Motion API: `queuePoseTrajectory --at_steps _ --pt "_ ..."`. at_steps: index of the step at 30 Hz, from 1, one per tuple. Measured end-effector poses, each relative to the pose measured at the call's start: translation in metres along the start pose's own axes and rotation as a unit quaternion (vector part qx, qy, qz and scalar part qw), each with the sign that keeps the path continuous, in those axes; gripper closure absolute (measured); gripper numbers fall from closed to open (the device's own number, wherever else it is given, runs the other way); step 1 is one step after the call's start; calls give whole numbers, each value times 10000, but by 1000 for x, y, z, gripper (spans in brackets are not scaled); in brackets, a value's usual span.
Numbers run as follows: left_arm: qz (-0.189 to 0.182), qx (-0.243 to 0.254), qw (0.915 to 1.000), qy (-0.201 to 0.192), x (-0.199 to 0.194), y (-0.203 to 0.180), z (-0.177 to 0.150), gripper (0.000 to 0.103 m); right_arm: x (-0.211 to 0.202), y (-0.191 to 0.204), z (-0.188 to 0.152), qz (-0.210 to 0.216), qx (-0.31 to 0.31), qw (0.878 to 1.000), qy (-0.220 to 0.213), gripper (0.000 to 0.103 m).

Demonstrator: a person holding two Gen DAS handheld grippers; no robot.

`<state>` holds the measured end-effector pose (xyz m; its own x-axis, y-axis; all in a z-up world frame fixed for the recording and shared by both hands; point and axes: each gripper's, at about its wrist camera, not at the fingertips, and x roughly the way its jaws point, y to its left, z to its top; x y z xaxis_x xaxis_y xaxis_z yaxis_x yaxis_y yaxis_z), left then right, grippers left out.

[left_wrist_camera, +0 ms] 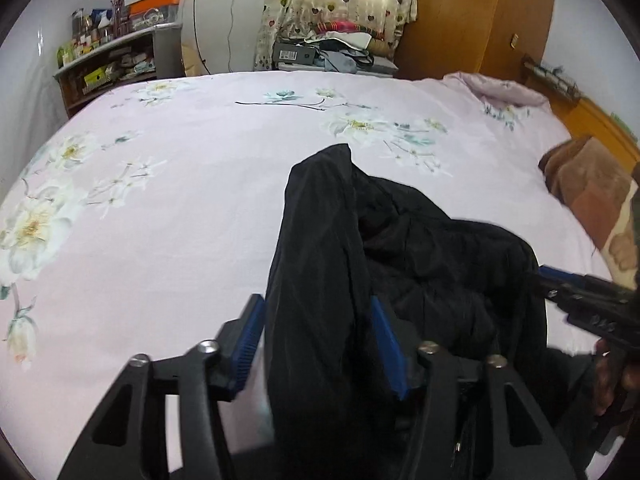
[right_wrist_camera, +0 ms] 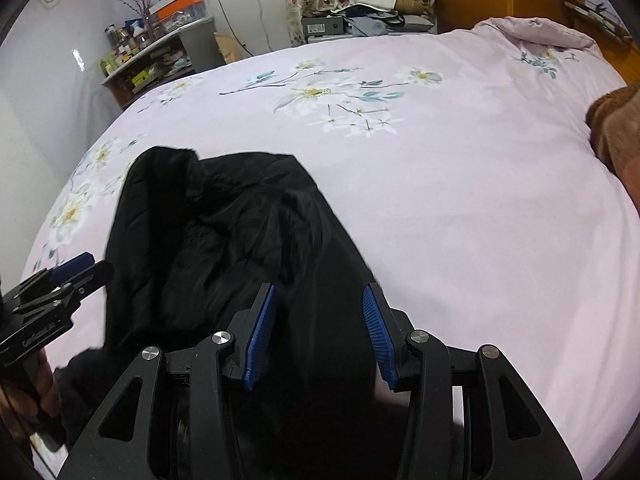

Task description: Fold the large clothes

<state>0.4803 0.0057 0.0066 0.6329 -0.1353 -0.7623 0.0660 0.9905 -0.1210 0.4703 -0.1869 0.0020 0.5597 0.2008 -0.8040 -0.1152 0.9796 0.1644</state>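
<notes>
On the bed (left_wrist_camera: 160, 240), covered by a pink flowered sheet (right_wrist_camera: 460, 220), a black jacket (left_wrist_camera: 420, 248) is bunched near the front edge. A fold of it is straddled by the left gripper (left_wrist_camera: 318, 344), fingers apart; another by the right gripper (right_wrist_camera: 318, 332), likewise apart.

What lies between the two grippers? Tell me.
Bunched black garment spans from left gripper to right gripper; both wrist views show it.

No legible txt; white lettering on left gripper (right_wrist_camera: 74, 266) body too blurry.
</notes>
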Motion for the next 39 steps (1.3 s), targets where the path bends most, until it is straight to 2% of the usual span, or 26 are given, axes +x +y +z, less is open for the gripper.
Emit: queuePoseTrajectory --at_steps 1,3,4,5,8,13,19,22,26,30,34,39 --pt "-33 -59 10000 32 5 2 1 71 7 1 3 -21 7 10000 32 57" --pt "-118 -143 9997 130 14 5 0 96 19 2 7 -84 22 9999 129 57" --pt "-163 -152 9997 111 13 5 -2 98 20 3 6 -134 49 9998 146 72" --pt "-165 -148 9997 59 10 5 -4 101 20 3 5 -143 86 9998 138 94" --pt "-328 -245 9990 -202 -17 10 -7 102 -6 3 -2 36 140 9998 -155 95" --pt "-670 -464 9944 -668 -89 16 -18 102 -89 1 -27 453 339 9960 -690 95" --pt "-881 -589 9889 -1039 -174 22 -60 102 -177 4 -83 717 428 9915 -999 96" --pt "-965 -728 9868 -1079 -204 25 -89 102 -198 1 -113 820 580 9899 -1003 96" --pt "-1018 -809 9867 -971 -223 25 -130 102 -210 1 -158 870 741 9900 -832 96" --pt "-908 -902 9900 -591 -222 26 -170 102 -203 -2 -201 807 835 9923 -431 96" --pt "-682 -851 9939 -140 -211 30 -200 102 -194 -8 -229 803 964 9921 4 96" --pt "-501 -901 9947 55 -218 41 -227 101 -198 -11 -250 802 1109 9904 193 96"
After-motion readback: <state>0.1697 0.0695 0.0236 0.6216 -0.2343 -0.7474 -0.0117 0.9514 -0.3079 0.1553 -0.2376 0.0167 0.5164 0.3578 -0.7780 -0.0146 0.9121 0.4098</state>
